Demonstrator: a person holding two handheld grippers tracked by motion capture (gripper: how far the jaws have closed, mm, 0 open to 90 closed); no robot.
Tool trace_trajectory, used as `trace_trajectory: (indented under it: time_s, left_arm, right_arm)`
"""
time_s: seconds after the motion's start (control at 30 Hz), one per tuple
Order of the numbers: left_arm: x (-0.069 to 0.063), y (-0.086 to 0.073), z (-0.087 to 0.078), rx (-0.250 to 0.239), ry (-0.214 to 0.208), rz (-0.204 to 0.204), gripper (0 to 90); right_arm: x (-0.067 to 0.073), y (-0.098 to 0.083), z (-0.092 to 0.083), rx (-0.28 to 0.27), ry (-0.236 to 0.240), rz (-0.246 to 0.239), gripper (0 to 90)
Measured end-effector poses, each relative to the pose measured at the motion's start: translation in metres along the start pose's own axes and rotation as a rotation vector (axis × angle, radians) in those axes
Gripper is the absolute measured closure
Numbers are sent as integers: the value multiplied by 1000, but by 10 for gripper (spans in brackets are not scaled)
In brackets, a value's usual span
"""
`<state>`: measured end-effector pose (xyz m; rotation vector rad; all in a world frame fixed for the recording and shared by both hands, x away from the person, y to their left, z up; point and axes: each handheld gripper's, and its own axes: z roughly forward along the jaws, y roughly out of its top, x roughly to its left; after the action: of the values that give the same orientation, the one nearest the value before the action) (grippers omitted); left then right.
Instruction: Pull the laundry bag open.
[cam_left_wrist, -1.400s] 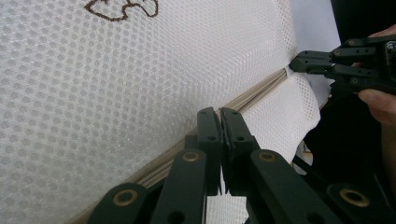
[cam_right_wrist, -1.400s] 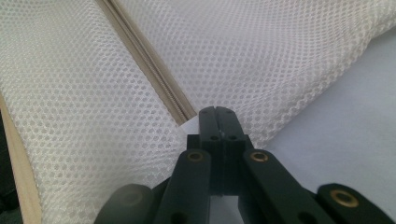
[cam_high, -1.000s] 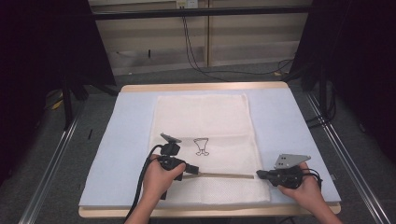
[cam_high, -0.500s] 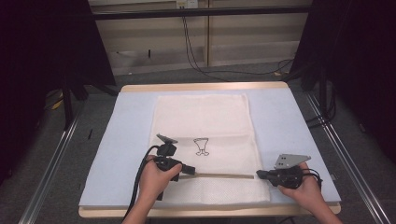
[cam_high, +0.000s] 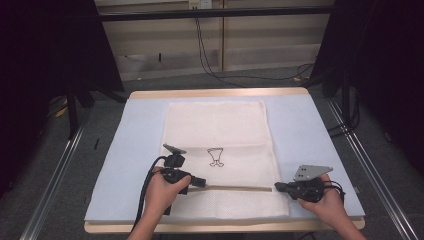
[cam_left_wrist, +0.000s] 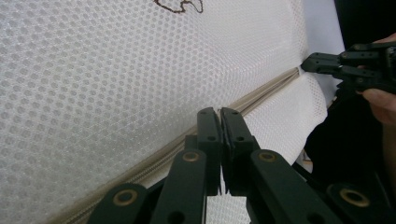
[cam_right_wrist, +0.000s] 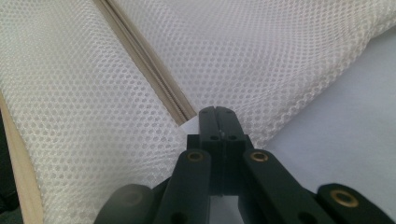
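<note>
A white mesh bag (cam_high: 215, 130) with a small dark drawing (cam_high: 215, 156) lies flat on a pale blue mat (cam_high: 135, 135). A beige zipper (cam_high: 240, 188) runs across its near part. My left gripper (cam_high: 203, 182) is shut at the zipper's left stretch. Its tips (cam_left_wrist: 219, 111) sit right on the zipper (cam_left_wrist: 266, 91) and hide what they pinch. My right gripper (cam_high: 276, 187) is shut on the bag's edge at the zipper's right end. Its tips (cam_right_wrist: 217, 111) meet the mesh beside the zipper (cam_right_wrist: 149, 60).
The mat covers a wooden table (cam_high: 220, 93), whose near edge lies just under my hands. Metal rails (cam_high: 55, 170) flank the table on both sides. Cables (cam_high: 210, 55) trail over the floor behind, between dark stands. Bare mat (cam_right_wrist: 336, 107) shows right of the bag.
My left gripper has slid a little to the left along the zipper. The right gripper has stayed at the zipper's right end.
</note>
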<state>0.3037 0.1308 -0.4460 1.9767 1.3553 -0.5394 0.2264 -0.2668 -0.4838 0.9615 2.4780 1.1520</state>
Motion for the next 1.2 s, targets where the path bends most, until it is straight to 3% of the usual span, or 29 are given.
trace_trajectory:
  time_s: [0.1, 0.17, 0.2, 0.3, 0.53, 0.6, 0.87, 0.93, 1.0, 1.2]
  left_arm:
    - [4, -1, -3, 0, 6, 6, 875]
    - [4, -2, -4, -4, -15, -13, 875]
    - [6, -2, -6, -1, 4, 5, 875]
    - [6, -4, -9, -11, 3, -11, 875]
    - [20, -12, -25, -34, 20, -35, 875]
    - [24, -15, -29, -34, 34, -25, 875]
    - [36, -22, -42, -58, 24, -54, 875]
    - [44, -26, -50, -66, 52, -59, 875]
    - [46, -28, -52, -70, 36, -74, 875]
    - [57, -35, -63, -91, 50, -87, 875]
  right_arm:
    - [0, 0, 0, -1, 0, -2, 900]
    - [0, 0, 0, -1, 2, 0, 900]
    - [0, 0, 0, 0, 1, -1, 900]
    - [0, 0, 0, 1, 1, 0, 900]
    - [0, 0, 0, 5, 2, 7, 900]
    - [0, 0, 0, 2, 3, 6, 900]
    - [0, 0, 0, 1, 1, 2, 900]
    - [0, 0, 0, -1, 2, 2, 900]
    - [0, 0, 0, -2, 2, 2, 900]
    - [0, 0, 0, -1, 5, 7, 900]
